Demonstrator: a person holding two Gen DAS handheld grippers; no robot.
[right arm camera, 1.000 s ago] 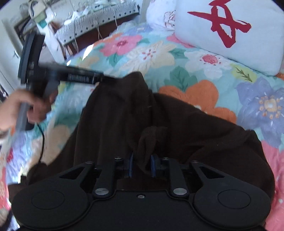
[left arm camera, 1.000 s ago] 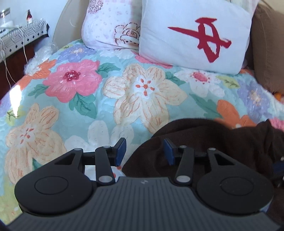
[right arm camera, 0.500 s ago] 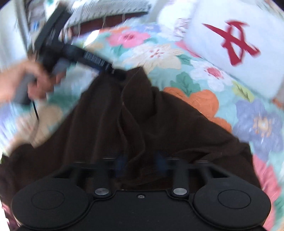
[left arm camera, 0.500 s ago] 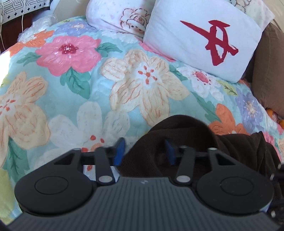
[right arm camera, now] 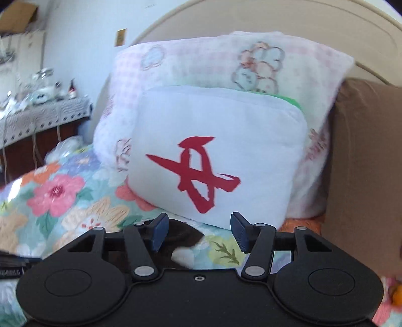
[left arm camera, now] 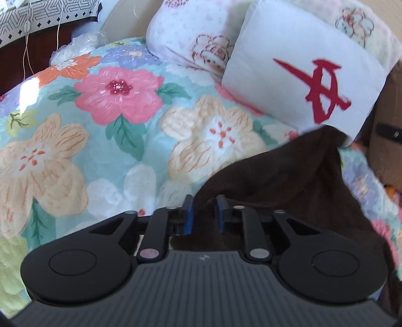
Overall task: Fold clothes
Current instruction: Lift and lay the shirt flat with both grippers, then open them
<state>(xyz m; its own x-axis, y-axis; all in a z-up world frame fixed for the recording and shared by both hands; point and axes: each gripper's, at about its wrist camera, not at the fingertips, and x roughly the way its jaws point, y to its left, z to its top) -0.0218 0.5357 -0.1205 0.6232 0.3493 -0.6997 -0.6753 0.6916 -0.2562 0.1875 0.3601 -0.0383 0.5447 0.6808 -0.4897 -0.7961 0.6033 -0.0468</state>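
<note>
Between the blue pads of the left gripper (left arm camera: pixel 203 213) sits a raised edge of the dark brown garment (left arm camera: pixel 284 181); the jaws have just been opening and stand only narrowly apart, with the cloth in the gap, and whether the pads press on it cannot be made out, so I cannot call it a firm hold. From those fingers the garment runs away to the right and forward, its long axis slanting up toward a lifted peak near the white cushion with the red mark (left arm camera: pixel 301 80), while the floral quilt (left arm camera: pixel 100 130) lies bare to the left. Over on the other side, the right gripper (right arm camera: pixel 197 230) has also just been opening: its jaws stand wide with nothing between them, tilted toward the cushions, and only a small dark patch of the garment shows below and just behind the left pad. By my reading the left hand is the nearer one, already at the cloth, and the right must come down and back toward itself to find an edge. Beyond both stand the pink-patterned pillow (right arm camera: pixel 226 63) and the curved headboard (right arm camera: pixel 301 22).
</note>
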